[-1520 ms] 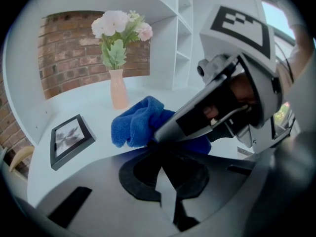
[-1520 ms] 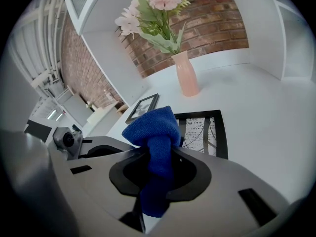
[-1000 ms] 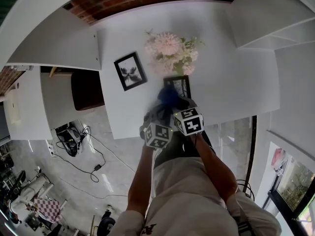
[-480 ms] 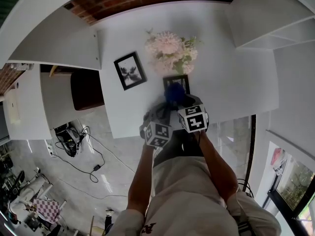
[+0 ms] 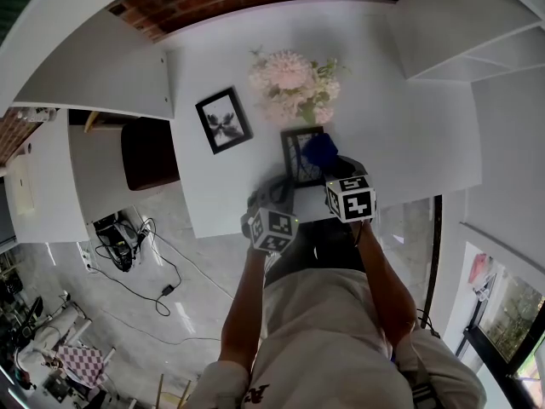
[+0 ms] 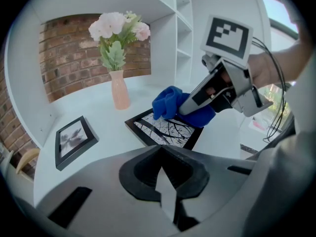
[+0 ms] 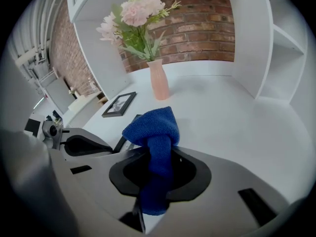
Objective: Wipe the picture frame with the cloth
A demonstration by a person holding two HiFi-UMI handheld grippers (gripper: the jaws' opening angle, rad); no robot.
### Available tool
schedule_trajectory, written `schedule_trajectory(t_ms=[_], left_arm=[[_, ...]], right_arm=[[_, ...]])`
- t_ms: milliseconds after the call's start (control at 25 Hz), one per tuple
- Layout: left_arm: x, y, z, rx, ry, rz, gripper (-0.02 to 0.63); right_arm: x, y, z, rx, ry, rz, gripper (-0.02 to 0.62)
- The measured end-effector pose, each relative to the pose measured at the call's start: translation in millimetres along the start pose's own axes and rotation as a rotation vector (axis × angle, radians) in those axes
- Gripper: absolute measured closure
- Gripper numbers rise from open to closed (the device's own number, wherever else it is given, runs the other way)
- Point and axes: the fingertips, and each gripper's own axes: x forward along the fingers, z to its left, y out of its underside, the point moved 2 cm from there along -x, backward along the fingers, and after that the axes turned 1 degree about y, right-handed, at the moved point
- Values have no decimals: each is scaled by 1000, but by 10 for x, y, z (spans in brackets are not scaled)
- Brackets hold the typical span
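White table (image 5: 409, 143), w/ the black picture frame (image 6: 165, 130) lying flat near its front edge, just in front of the flower vase (image 6: 120, 90). My left claw (image 6: 168, 206) is pressed together w/ nothing in it, close before the frame's near corner. My right claw (image 7: 157, 181) pinches the blue cloth (image 7: 150, 127); the cloth's bunched end sits on the frame's far right part.

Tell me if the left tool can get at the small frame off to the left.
Probably yes: the left tool is shut on nothing, and only bare table lies between it and the small frame. The cloth works farther right.
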Motion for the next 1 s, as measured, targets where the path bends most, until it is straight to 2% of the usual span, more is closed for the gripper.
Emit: schedule_trajectory(t_ms=[280,480,760,1000], left_arm=[[-2,-9,0,-3,3,-3,609],[-7,-8,-5,-3,1,-4,609],[-4,-13,-6,0,-3,-1,609],[1,-10,-5,-1,-9,2,609]], right_arm=[[-26,102,-507,27,77,44,518],[-168,8,-625,49,100,20,518],[-444,-368,-298,26,22,-95,518],[-380,-638,140,-22,-84,-135,518]])
